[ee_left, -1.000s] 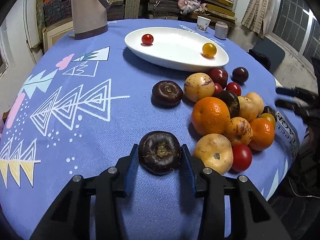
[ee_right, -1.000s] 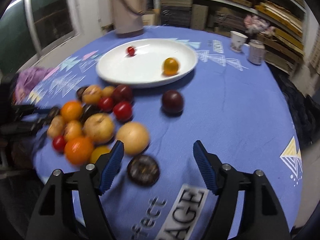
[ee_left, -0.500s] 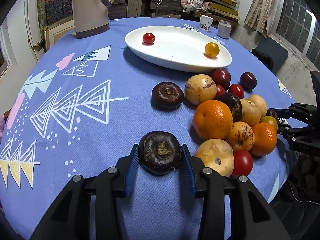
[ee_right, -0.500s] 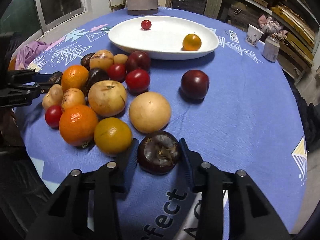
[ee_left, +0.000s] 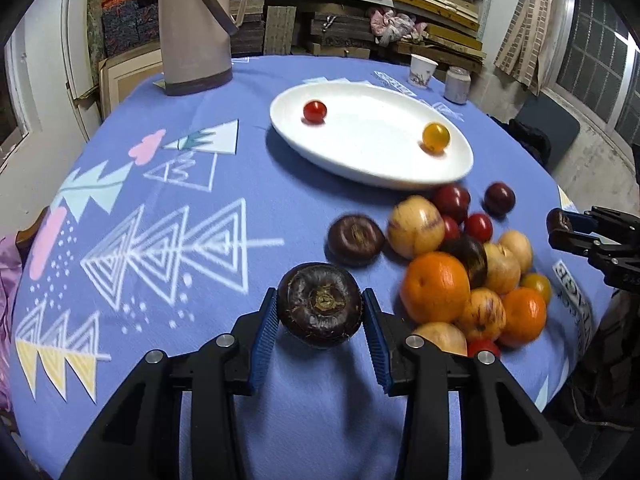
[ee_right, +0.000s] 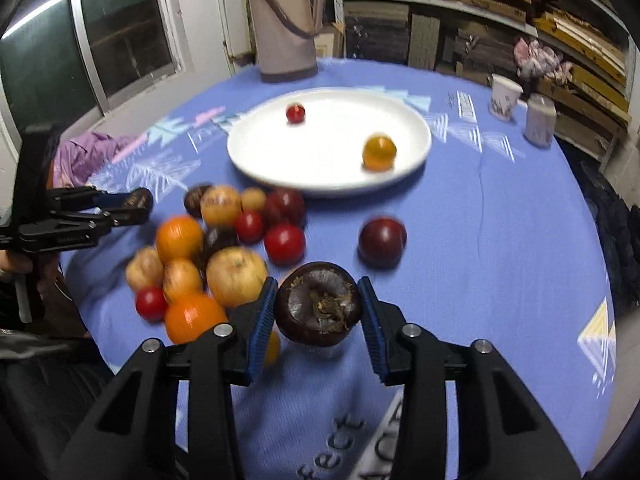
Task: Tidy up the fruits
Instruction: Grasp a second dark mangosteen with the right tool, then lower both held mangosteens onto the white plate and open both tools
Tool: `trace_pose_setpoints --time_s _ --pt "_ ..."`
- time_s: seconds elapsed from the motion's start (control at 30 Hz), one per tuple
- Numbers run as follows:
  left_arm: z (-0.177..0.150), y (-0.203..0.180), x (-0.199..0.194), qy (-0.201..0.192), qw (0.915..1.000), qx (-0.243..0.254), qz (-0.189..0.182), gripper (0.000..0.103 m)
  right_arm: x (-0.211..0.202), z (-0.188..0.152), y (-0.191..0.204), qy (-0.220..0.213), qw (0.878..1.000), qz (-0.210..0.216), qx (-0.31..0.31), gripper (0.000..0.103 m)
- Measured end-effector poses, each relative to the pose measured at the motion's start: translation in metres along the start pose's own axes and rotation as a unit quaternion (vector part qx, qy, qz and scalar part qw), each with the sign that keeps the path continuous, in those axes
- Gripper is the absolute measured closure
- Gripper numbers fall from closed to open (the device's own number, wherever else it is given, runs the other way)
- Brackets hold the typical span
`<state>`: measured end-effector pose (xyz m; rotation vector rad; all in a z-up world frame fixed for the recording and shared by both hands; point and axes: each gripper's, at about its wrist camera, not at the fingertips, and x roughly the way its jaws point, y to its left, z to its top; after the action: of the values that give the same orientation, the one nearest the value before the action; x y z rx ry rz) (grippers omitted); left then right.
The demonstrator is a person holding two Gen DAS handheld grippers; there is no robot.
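My left gripper (ee_left: 320, 305) is shut on a dark brown round fruit (ee_left: 320, 314) and holds it just above the blue cloth. In the right wrist view my right gripper (ee_right: 318, 299) is shut on a second dark brown fruit (ee_right: 318, 312), also lifted off the cloth. Each gripper shows small at the edge of the other's view: the right gripper (ee_left: 560, 226) and the left gripper (ee_right: 138, 205). A white oval plate (ee_left: 372, 160) beyond holds a red cherry tomato (ee_left: 315, 111) and a yellow tomato (ee_left: 436, 137). A pile of oranges, tomatoes and pale fruits (ee_left: 436, 286) lies between the grippers.
Another dark brown fruit (ee_left: 355, 239) lies left of the pile, and a dark red plum (ee_right: 382, 242) sits apart on its right. A tall beige thermos (ee_left: 194, 28), a paper cup (ee_left: 422, 70) and a jar (ee_left: 457, 85) stand at the table's far side.
My right gripper went from open around the dark fruit to shut on it and raised it. My left gripper lifted its fruit off the cloth; the plate now sits lower in both views.
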<state>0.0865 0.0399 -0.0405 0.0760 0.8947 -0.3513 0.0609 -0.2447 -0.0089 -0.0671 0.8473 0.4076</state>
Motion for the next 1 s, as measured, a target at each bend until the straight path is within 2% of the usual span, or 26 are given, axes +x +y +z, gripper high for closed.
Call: trace_pose_setpoints --time_s 0.2,0.4,0.5,0.8,1.0 --pt "0.046 -0.002 0.009 -0.018 0.9998 0.011 -0.007 0.061 0.015 0.047 0.004 -0.024 0.999 0.007 -0.022 0.063" --pt "0.105 -0.01 0.048 -0.023 0.9995 0.014 -0.013 0.061 0.07 0.097 0.008 -0.002 0.999 0.017 -0.034 0.063" --pt "0.128 -0.012 0.08 -0.005 0.9999 0.01 -0.006 0.061 0.098 0.113 0.006 0.017 0.999 0.021 -0.033 0.063" --pt "0.163 0.004 0.143 0.031 0.9993 -0.018 0.012 0.061 0.167 0.145 -0.014 0.065 0.997 0.004 -0.029 0.063" --pt "0.167 0.005 0.151 0.04 0.9987 -0.028 0.017 0.061 0.18 0.152 -0.023 0.063 0.998 -0.004 -0.019 0.062"
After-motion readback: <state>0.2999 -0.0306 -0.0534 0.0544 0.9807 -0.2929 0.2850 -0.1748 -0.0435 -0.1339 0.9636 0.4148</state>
